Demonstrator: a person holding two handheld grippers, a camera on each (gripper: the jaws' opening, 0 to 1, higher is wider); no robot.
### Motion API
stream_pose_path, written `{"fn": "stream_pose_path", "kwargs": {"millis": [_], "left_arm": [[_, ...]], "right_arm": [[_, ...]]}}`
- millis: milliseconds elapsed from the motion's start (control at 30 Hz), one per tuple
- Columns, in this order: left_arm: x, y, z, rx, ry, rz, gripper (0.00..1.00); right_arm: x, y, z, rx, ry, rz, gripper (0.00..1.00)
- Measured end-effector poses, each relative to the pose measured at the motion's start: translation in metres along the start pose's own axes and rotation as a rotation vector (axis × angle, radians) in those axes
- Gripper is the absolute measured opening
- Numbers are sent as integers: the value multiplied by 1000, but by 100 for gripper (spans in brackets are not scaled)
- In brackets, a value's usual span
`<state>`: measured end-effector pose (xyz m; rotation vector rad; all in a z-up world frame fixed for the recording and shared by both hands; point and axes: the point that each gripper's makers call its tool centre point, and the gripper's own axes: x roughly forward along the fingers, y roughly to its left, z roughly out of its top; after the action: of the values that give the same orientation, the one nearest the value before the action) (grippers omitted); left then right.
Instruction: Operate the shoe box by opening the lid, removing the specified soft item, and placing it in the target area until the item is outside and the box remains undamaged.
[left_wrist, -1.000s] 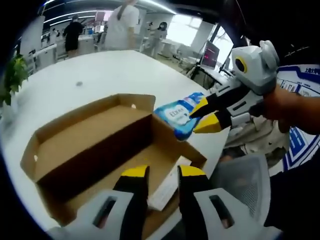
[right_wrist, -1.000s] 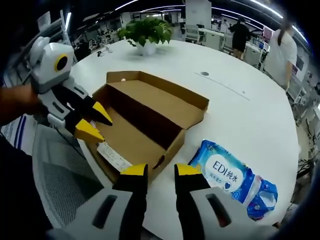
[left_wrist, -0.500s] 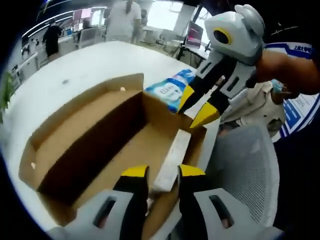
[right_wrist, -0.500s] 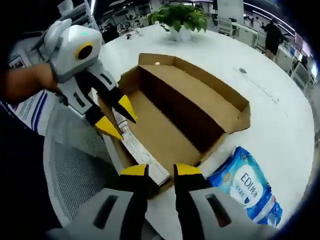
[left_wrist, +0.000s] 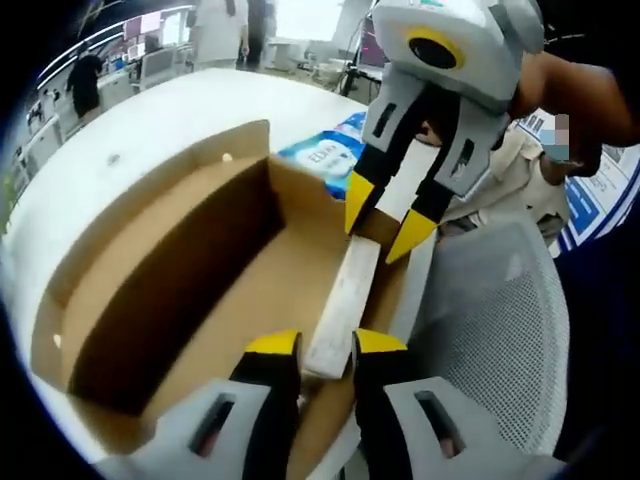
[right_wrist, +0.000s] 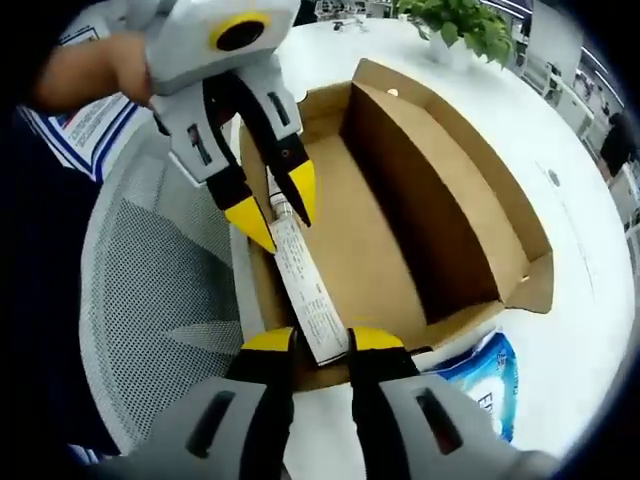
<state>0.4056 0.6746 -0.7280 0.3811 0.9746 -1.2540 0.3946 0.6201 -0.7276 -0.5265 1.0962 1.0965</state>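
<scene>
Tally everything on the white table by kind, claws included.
Cardboard shoe box, open: 1
Blue wipes pack: 1
Potted plant: 1
Claws, left claw and right claw: 2
Total: 5

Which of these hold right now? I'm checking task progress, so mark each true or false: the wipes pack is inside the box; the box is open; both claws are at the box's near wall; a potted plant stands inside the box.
1. The wipes pack is inside the shoe box. False: it lies outside on the white table.
2. The box is open. True.
3. The left claw and right claw are both at the labelled near wall. True.
4. A potted plant stands inside the box. False: it stands on the table beyond it.
</scene>
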Motion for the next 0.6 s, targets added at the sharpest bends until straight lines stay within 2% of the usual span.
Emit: {"fn": "stream_pose_path", "kwargs": {"millis": [167,267,600], "left_arm": [[3,0,0,-20,1,-11,15],[5,0,-1,-28,1,-14,15],[8,4,-2,-68,-12,-16,13]], "right_arm": [[7,0,1,-34,10,19,23],[13,2,3,-74,19,39,22],[32,3,9,-109,31,98,20]]}}
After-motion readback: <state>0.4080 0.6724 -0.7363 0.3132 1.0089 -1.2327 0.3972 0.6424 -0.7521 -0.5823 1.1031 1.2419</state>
